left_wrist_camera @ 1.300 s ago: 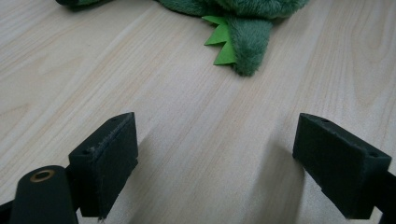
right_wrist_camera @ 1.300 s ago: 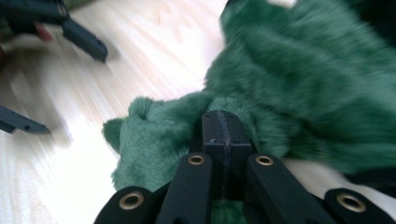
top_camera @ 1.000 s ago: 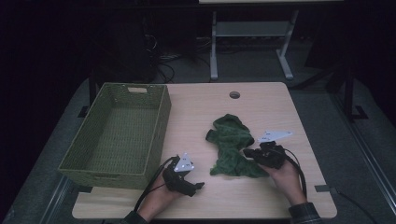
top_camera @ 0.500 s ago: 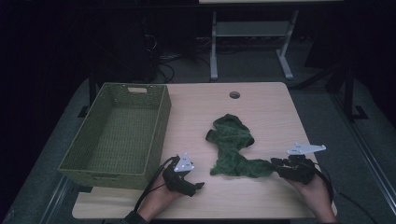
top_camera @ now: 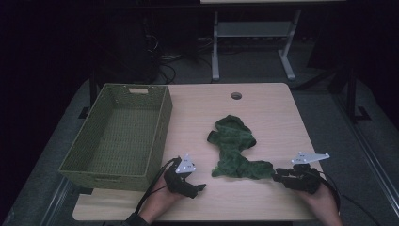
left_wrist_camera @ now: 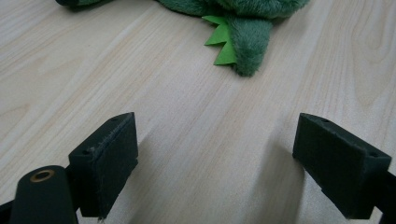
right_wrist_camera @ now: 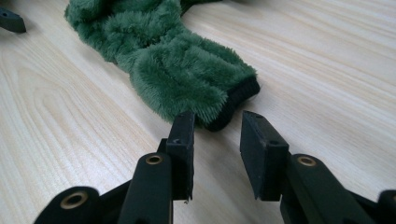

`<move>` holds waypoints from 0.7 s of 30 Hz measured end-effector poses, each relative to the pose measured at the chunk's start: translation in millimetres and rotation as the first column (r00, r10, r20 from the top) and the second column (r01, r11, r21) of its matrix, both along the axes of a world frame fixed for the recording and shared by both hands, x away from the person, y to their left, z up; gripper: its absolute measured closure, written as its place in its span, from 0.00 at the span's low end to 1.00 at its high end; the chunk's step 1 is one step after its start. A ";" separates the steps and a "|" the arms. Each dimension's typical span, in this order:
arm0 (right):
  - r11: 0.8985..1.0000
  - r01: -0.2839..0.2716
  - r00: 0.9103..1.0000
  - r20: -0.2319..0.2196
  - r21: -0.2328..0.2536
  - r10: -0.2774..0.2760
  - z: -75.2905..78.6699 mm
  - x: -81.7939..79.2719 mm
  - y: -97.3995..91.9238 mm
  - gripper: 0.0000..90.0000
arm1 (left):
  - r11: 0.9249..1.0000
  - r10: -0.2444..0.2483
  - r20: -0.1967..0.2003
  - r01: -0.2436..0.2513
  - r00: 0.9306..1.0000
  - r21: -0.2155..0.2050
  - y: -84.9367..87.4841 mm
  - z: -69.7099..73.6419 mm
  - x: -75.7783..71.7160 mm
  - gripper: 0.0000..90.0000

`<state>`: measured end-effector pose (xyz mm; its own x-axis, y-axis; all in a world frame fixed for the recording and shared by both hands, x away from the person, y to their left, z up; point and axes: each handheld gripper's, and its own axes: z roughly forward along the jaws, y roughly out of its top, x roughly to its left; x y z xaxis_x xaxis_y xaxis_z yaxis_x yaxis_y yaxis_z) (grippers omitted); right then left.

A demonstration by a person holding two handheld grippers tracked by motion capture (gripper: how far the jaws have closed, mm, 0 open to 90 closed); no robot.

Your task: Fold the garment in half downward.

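Observation:
A dark green plush garment (top_camera: 233, 150) lies crumpled on the wooden table (top_camera: 273, 108), its black-cuffed end stretched out to the right. My right gripper (top_camera: 278, 175) rests at that end. In the right gripper view its jaws (right_wrist_camera: 217, 140) stand partly apart and have just been opening. The cuff (right_wrist_camera: 233, 105) lies at their mouth and the pads do not press on it. My left gripper (top_camera: 197, 181) rests on the table left of the plush, wide open (left_wrist_camera: 217, 158) over bare wood. A plush tip with light green felt spikes (left_wrist_camera: 222, 44) lies ahead of it.
A green woven basket (top_camera: 101, 176) stands empty at the table's left, close beside my left hand. A round cable hole (top_camera: 236, 95) sits near the far edge. Beyond the table stands a grey metal frame (top_camera: 249, 28) on a dark floor.
My right gripper moved right toward the near right corner, drawing the plush's cuffed end out with it, and its jaws parted off the fabric. The left gripper stayed still.

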<state>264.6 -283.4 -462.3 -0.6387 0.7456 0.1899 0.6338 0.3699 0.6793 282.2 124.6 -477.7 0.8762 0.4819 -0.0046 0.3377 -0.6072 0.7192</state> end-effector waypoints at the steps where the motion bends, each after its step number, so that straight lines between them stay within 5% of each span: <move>1: 1.000 -0.004 1.000 -0.004 0.001 0.004 -1.3 1.4 1.1 0.74 | 1.000 -0.001 0.001 0.001 1.000 0.000 -0.1 0.0 0.1 0.15; 7: 1.000 -0.025 1.000 -0.007 -0.011 0.025 -3.6 5.0 4.1 0.92 | 1.000 -0.001 0.001 0.001 1.000 0.001 -0.2 0.0 0.2 0.15; 21: 0.996 -0.085 0.991 0.105 -0.002 0.085 20.4 7.4 12.9 0.93 | 1.000 -0.002 0.001 0.002 1.000 0.001 -0.7 0.0 0.2 0.15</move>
<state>272.1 -270.5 -441.9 -0.7164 0.6872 0.1206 0.5255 0.4177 0.7412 282.5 124.0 -477.7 0.8770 0.4805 -0.0030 0.3360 -0.6087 0.7187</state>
